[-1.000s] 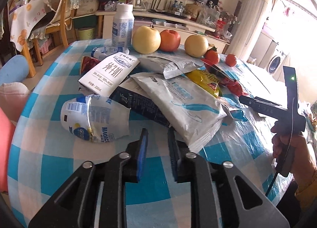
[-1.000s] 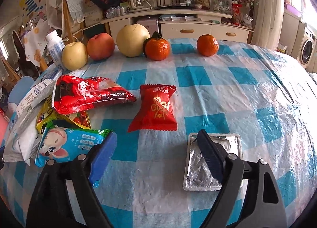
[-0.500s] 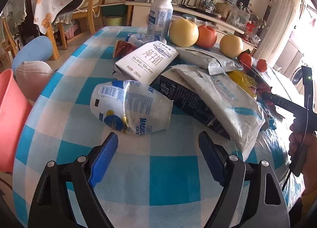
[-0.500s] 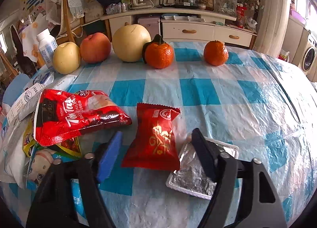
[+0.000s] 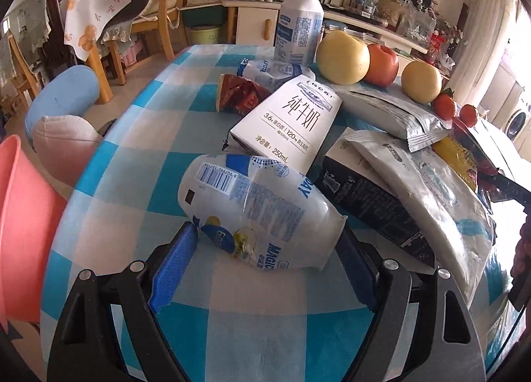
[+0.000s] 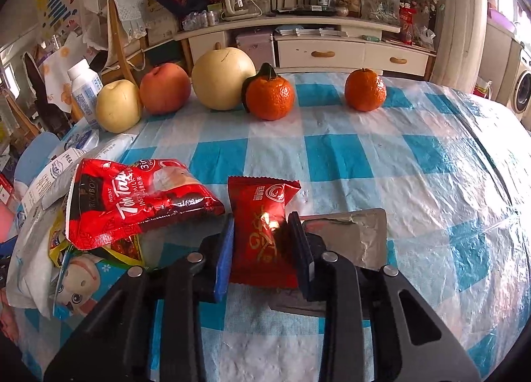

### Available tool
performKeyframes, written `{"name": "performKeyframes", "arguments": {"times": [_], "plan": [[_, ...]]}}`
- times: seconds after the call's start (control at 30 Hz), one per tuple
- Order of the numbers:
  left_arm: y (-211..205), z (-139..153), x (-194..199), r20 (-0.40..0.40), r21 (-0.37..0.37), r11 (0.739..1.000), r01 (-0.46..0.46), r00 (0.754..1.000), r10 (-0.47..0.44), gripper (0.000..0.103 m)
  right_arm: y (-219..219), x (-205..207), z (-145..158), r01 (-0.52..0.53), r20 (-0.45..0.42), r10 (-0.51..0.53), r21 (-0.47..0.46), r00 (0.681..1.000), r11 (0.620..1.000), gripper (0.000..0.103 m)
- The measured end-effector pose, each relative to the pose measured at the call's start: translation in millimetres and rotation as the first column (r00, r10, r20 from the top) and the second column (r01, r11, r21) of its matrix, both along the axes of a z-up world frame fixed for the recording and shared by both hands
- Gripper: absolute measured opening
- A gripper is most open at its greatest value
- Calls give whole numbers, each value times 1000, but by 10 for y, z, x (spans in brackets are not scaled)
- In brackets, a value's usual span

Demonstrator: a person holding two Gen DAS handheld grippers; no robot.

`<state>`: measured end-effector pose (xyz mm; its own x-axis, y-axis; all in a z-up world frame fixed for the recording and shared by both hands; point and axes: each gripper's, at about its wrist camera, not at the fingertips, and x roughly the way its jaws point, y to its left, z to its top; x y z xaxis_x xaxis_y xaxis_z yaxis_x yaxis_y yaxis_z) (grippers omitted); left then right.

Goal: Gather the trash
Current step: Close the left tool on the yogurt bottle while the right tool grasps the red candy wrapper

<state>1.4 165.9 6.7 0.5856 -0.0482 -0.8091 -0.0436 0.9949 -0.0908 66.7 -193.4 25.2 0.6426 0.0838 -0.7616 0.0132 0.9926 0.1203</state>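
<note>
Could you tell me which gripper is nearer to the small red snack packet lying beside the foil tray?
Right. The right gripper straddles the small red snack packet, its jaws closing on it. The left gripper is across the table, open around the crushed white bottle.

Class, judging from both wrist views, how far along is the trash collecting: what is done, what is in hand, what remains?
Done: nothing visibly binned.

In hand: the right gripper is closing on the small red packet; the open left gripper straddles the crushed white bottle.

Left: milk carton, large red wrapper, foil tray and other wrappers remain on the table.
</note>
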Motion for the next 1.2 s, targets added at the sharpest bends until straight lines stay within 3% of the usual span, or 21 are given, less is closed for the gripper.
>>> {"name": "performKeyframes", "arguments": {"times": [0.07, 0.27, 0.47, 0.6, 0.63, 0.67, 0.73, 0.93, 1.2], "plan": [[36, 4, 6, 3, -43, 999, -9, 1000, 9, 89, 4, -3, -1, -1, 1, 1, 0, 1000, 1000, 33], [91, 32, 72, -8, -137, 985, -106, 994, 106, 92, 41, -14, 8, -8, 8, 8, -18, 1000, 1000, 33], [233, 34, 136, -31, -260, 937, -235, 971, 236, 92, 55, -8, 6, -19, 7, 19, -16, 1000, 1000, 33], [154, 25, 228, -36, -196, 949, -247, 969, 245, 93, 46, -8, 4, -23, 6, 23, -8, 1000, 1000, 33], [124, 20, 240, -35, -166, 955, -247, 969, 245, 90, 40, -12, 4, -22, 7, 22, -5, 1000, 1000, 33], [96, 16, 242, -32, -124, 961, -249, 969, 247, 80, 35, -15, 5, -22, 8, 22, -1, 1000, 1000, 33], [68, 14, 242, -29, -81, 968, -236, 972, 235, 77, 25, -26, 10, -20, 11, 20, 5, 1000, 1000, 33], [73, 68, 173, -21, -89, 974, -208, 978, 207, 65, 25, -137, 39, -21, 34, 20, 22, 999, 1000, 33], [204, 206, 20, 12, -111, 974, -197, 980, 200, 64, 105, -413, 122, -37, 85, 31, 74, 996, 997, 32]]}}
